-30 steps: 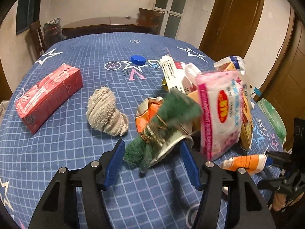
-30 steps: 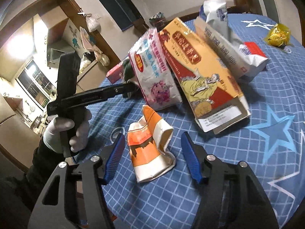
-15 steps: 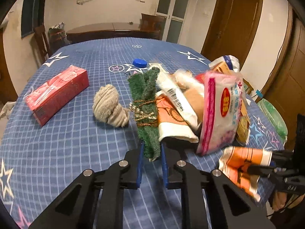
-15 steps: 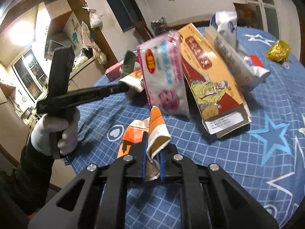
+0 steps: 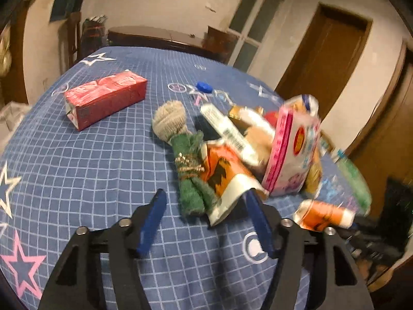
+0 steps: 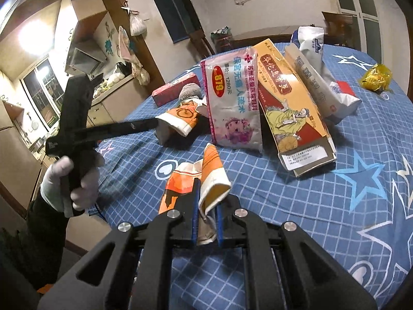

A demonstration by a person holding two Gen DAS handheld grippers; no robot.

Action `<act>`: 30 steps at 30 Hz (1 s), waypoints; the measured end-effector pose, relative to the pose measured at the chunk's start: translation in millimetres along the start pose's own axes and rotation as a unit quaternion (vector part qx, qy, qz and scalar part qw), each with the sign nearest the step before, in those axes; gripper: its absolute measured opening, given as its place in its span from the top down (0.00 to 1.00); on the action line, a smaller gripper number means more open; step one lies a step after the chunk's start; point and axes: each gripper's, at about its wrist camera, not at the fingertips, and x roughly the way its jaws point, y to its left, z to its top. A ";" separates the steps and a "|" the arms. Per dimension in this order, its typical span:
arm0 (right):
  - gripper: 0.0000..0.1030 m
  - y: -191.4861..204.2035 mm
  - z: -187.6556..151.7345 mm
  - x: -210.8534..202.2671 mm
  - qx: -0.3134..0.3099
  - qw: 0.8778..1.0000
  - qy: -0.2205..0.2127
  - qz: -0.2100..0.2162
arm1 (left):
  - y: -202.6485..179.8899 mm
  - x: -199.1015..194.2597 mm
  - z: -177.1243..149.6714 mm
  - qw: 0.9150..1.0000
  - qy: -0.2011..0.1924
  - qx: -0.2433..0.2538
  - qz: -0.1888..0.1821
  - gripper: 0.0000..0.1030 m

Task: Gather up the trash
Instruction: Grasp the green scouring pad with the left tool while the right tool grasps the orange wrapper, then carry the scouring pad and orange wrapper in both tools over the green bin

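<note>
My left gripper is open, its blue pads either side of a green scrubbing cloth tied with gold wire that lies on the table against an orange and white crushed paper cup. My right gripper is shut on a second crushed orange paper cup, also in the left wrist view. A pile of trash lies beyond: a pink and white packet, a yellow box and a white bag.
A red carton, a beige balled cloth and a blue bottle cap lie on the blue checked tablecloth. A yellow wrapper lies far right. The gloved hand holding the left gripper shows in the right wrist view.
My left gripper was shut on the green cloth half a second ago and has opened, leaving it on the table. My right gripper stays shut on its orange cup.
</note>
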 end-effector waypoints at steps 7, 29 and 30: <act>0.91 4.3 -4.4 6.3 -0.001 1.000 0.005 0.003 | 4.3 17.0 14.6 0.998 0.023 0.003 0.062 0.31; 0.91 49.3 17.9 -38.1 -0.103 0.969 -0.154 -0.162 | -114.9 -48.1 -10.2 0.979 -0.105 0.093 0.150 0.85; 0.91 48.9 19.1 -42.4 -0.104 0.966 -0.164 -0.171 | -127.1 -52.7 -13.7 0.977 -0.116 0.100 0.151 0.85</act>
